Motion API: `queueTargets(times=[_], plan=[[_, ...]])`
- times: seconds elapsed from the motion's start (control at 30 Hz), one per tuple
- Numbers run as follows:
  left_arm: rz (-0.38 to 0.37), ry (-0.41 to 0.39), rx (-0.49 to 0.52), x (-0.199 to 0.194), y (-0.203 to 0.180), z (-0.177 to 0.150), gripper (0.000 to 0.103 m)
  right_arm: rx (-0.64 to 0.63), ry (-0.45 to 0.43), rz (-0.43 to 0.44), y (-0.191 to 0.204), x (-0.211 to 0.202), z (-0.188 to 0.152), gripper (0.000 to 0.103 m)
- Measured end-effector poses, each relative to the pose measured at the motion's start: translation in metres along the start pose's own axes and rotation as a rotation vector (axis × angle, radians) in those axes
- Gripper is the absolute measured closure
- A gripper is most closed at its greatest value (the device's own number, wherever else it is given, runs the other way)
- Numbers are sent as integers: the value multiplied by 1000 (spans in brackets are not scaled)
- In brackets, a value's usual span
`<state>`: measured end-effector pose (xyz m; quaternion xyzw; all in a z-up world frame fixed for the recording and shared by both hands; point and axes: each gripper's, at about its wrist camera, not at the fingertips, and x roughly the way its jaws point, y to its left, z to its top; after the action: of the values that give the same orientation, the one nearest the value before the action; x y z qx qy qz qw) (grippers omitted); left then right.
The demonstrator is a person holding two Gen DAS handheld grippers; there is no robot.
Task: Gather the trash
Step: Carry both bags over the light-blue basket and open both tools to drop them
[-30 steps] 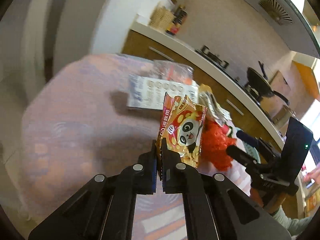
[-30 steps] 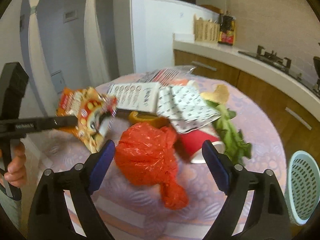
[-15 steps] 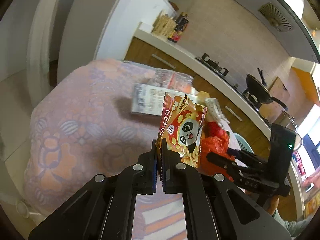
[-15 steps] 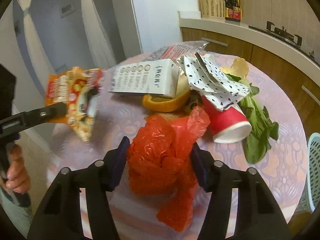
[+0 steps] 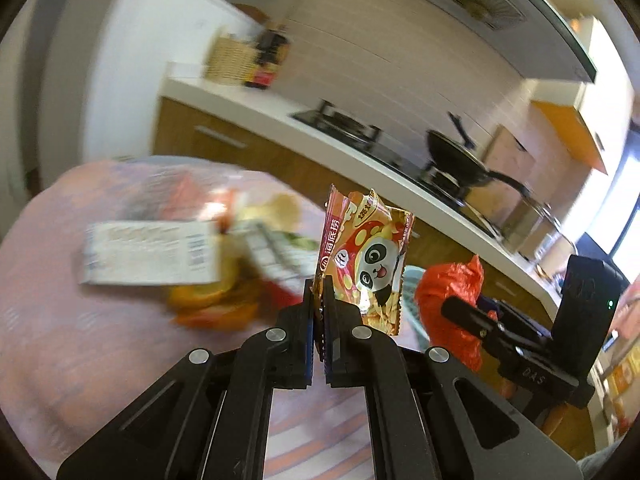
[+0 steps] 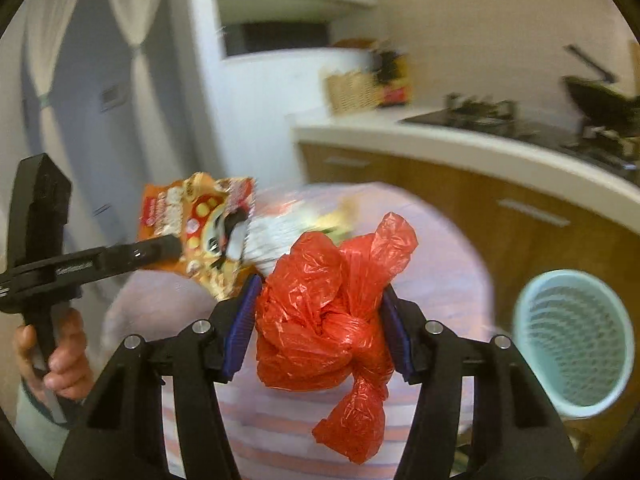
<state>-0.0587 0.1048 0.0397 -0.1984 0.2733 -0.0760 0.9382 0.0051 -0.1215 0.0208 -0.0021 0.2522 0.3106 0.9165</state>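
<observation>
Trash rides in both grippers above the table (image 6: 452,240): our left gripper (image 5: 318,312) pinches the wrapper (image 5: 362,256), our right gripper (image 6: 320,320) clamps the bag (image 6: 324,320). Its loose plastic might slip before the bin (image 6: 576,340).

Kitchen, daylit. White countertop (image 5: 256,110) runs along wood-fronted cabinets (image 6: 532,236) with bar handles. Gas hob (image 5: 340,122) set into it; black pan (image 5: 460,156) on the far burner. Wicker basket (image 6: 352,90) and dark bottles (image 5: 272,58) at the counter's end, blurred. Tiled wall (image 5: 384,68) behind; range hood (image 5: 496,12) overhead. White column (image 6: 248,120) with a recessed niche beside a grey-blue wall, white curtains (image 6: 136,40) tied back. Bright window (image 5: 624,216) at the far right. Round desk under pink floral cloth (image 5: 52,320).
</observation>
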Motion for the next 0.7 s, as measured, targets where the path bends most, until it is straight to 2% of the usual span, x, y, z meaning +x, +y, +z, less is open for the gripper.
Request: queueTargets(times=[0.2, 0.33, 0.53, 0.7], plan=[[-61, 55, 95, 62, -65, 10, 102, 95, -34, -99, -79, -24, 2, 49], [-86, 106, 150, 105, -102, 12, 102, 177, -36, -210, -139, -34, -5, 49], [-123, 181, 193, 174, -146, 14, 102, 326, 10, -306, -211, -27, -24, 49], [-131, 255, 218, 230, -173, 7, 102, 403, 70, -351, -250, -8, -42, 49]])
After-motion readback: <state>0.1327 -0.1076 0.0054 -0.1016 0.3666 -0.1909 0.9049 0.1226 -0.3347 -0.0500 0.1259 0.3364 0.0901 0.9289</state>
